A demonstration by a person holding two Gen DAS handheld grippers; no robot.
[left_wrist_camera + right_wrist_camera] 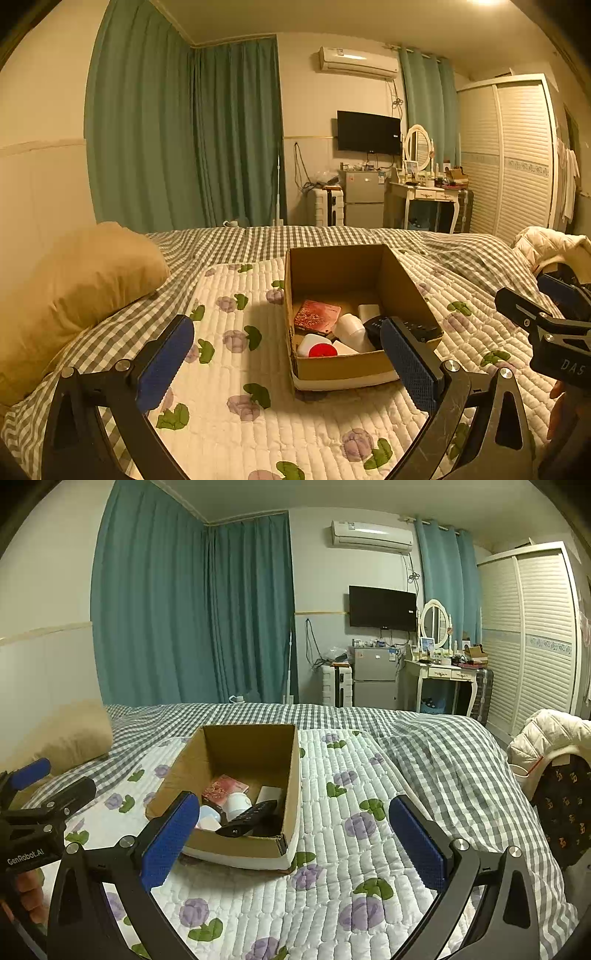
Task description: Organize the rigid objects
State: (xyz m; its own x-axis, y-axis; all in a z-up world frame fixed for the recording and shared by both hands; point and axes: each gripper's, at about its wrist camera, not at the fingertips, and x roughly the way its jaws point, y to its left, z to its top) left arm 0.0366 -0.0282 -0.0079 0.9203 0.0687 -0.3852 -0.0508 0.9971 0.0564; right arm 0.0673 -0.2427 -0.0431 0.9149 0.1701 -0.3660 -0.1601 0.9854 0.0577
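Over the quilt (332,893) I am holding my left gripper (288,363) and right gripper (293,840) spread wide, both empty. Just ahead the box (343,369) is sitting on the quilt, holding a remote (251,818), a white cup (238,803), a red booklet (317,315) and a red-capped jar (317,347). Farther left a pillow (81,295) is lying.
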